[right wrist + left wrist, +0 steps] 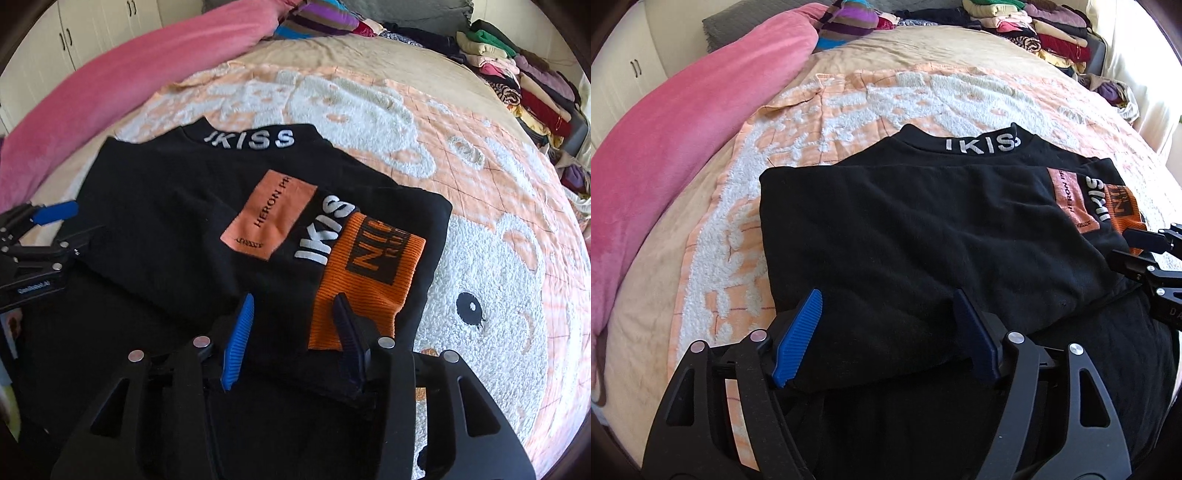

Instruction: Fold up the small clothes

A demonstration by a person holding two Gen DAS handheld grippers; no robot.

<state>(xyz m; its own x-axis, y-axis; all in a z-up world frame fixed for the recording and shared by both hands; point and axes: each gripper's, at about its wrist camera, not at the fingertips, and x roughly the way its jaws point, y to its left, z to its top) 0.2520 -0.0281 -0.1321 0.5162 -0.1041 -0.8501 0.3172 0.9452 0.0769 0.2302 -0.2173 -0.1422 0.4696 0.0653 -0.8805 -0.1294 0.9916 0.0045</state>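
Black IKISS sweatshirt lies folded on peach teddy-bear blanket on bed, orange cuff at 3 o'clock side. Left hand-held gripper jaws apart over near hem, gripping nothing. Right hand-held gripper jaws apart over cuff, pads not pressing. Folded clothes stack at 1 o'clock.

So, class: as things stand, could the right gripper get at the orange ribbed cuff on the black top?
Probably yes: the right gripper has open jaws, one already over the orange cuff, which lies uncovered on the black top.
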